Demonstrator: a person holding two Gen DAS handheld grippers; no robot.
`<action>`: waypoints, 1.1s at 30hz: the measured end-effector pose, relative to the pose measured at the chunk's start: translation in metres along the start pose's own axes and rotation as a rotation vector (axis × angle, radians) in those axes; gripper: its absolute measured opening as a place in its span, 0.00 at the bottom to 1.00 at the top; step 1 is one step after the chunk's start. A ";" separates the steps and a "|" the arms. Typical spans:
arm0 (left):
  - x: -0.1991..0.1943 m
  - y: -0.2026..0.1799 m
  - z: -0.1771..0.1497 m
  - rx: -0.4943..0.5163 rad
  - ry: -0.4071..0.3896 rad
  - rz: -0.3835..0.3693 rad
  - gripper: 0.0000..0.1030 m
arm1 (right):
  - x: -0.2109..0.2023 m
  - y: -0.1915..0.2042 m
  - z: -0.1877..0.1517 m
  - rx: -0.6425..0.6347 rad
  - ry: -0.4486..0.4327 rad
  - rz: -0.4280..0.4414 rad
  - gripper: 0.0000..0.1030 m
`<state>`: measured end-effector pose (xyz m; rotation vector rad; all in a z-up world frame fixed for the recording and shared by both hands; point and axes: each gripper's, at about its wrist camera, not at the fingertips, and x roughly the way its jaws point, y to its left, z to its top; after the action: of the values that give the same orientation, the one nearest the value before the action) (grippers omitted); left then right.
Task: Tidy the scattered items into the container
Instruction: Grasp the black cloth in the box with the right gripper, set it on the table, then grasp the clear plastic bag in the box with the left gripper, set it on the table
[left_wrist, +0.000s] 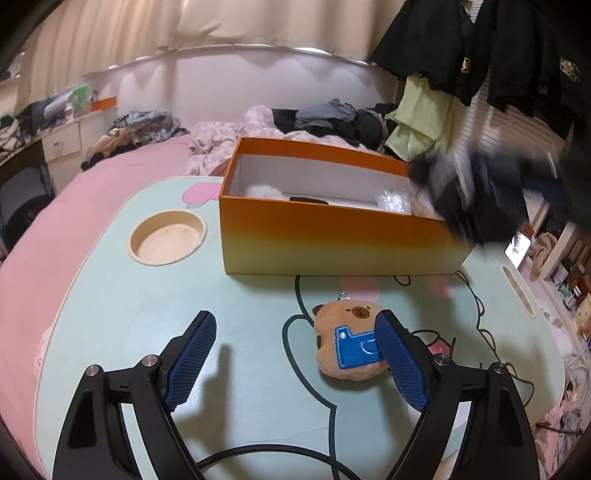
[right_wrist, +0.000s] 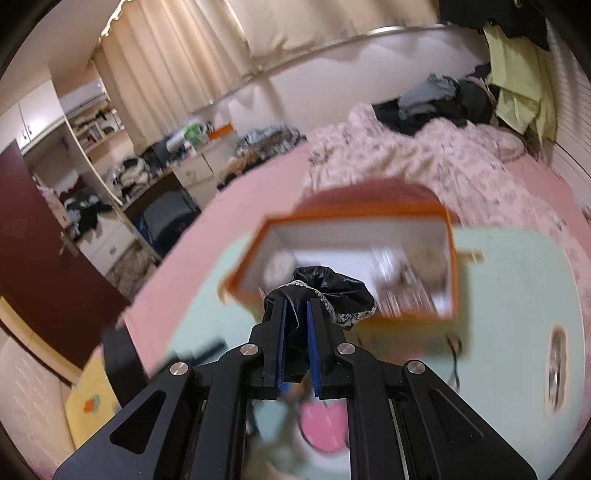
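- Your right claw (right_wrist: 296, 314) grips the black cloth (right_wrist: 325, 286); carry it over the box (right_wrist: 354, 216), then release.
- Your left claw (left_wrist: 295, 347) stands wide beside the plush (left_wrist: 347, 339): grasp that next.

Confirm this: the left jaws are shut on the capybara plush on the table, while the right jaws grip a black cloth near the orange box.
One error: the left gripper stands open, its jaws apart, with the capybara plush lying free on the table, as the left wrist view shows. The right gripper does grip the black cloth near the orange box.

left hand-held gripper (left_wrist: 295, 325) spread wide, right hand-held gripper (right_wrist: 296, 301) clamped, tilted downward
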<state>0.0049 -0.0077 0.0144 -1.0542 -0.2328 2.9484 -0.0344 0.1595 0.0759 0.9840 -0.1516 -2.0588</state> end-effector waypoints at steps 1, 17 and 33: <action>0.000 0.000 0.000 -0.001 0.000 0.000 0.85 | 0.005 -0.003 -0.009 -0.004 0.020 -0.011 0.11; -0.015 0.006 0.011 -0.004 -0.099 0.055 0.84 | -0.006 -0.036 -0.055 0.119 -0.124 -0.006 0.40; 0.089 -0.085 0.146 0.144 0.281 -0.098 0.36 | 0.012 -0.052 -0.073 0.226 -0.083 -0.100 0.42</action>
<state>-0.1598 0.0611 0.0814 -1.3713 -0.0656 2.6434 -0.0210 0.2011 -0.0031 1.0599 -0.3931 -2.2099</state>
